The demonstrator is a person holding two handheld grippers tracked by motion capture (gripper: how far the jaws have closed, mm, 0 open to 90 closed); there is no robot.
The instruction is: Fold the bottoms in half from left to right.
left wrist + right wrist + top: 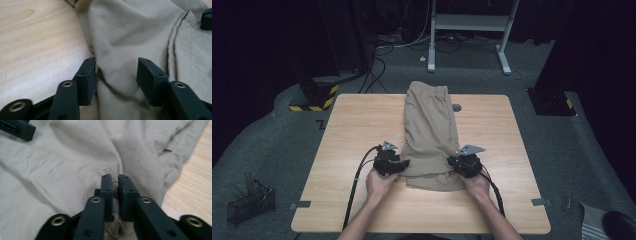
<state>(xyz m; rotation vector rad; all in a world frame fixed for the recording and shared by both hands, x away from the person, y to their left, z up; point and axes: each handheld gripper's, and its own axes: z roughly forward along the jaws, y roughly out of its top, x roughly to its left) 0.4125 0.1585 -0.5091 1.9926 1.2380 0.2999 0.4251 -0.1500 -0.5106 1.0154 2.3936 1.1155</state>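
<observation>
Folded khaki shorts (431, 125) lie lengthwise down the middle of the wooden table (357, 130). My left gripper (404, 164) sits at the left side of the near hem. In the left gripper view its jaws stand apart around a fold of the cloth (125, 37), the left gripper (116, 72) open and its pads not pressing. My right gripper (451, 162) is at the right side of the hem. In the right gripper view the right gripper (114, 182) is shut, pinching a ridge of the fabric (75, 170) between its pads.
A grey grommet (456, 107) sits in the tabletop right of the shorts. Bare wood lies on both sides of the garment. On the floor stand a wire basket (249, 202) at the left and a white desk frame (469, 22) beyond the table.
</observation>
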